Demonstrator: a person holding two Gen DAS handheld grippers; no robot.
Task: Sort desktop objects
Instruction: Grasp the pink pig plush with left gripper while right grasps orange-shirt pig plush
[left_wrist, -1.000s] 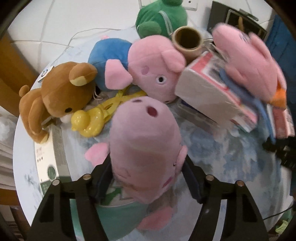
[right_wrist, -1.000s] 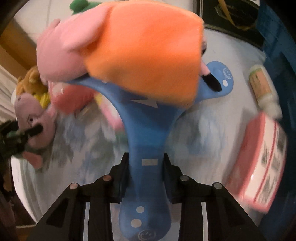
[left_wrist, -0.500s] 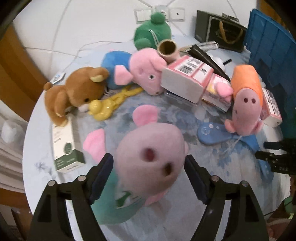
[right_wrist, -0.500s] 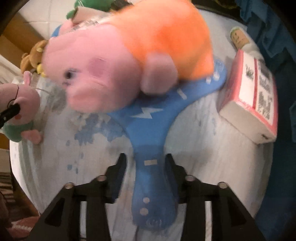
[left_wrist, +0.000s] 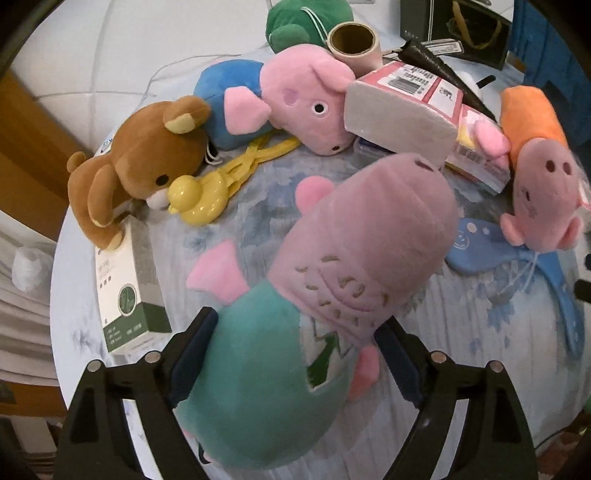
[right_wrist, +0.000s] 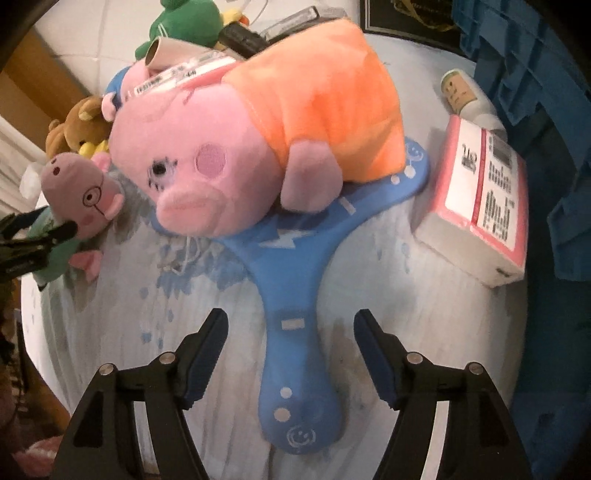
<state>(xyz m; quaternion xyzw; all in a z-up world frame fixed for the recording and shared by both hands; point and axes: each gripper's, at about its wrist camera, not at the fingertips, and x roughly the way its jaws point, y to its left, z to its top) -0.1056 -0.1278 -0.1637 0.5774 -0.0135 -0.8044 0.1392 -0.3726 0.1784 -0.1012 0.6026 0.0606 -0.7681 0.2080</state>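
left gripper: jaws opening, spread wide around green-bodied pig plush; left pad touching the green body, right pad just beside the pink chin, firm press not clear
green-bodied pig plush: near centre of table, snout pointing far, body between the left jaws
right gripper: jaws opening, pads clear of blue boomerang, released
blue boomerang: flat on table, handle lying between the right jaws, touching neither pad
orange-bodied pig plush: lying on far arms of boomerang, snout to the left
brown bear plush: far left, leaning on green-white box
yellow duck toy: just beside the bear's muzzle
blue-bodied pig plush: far centre, against pink-white pack
second pink-white pack: right of boomerang, near blue crate
tape roll: far, behind blue-bodied pig
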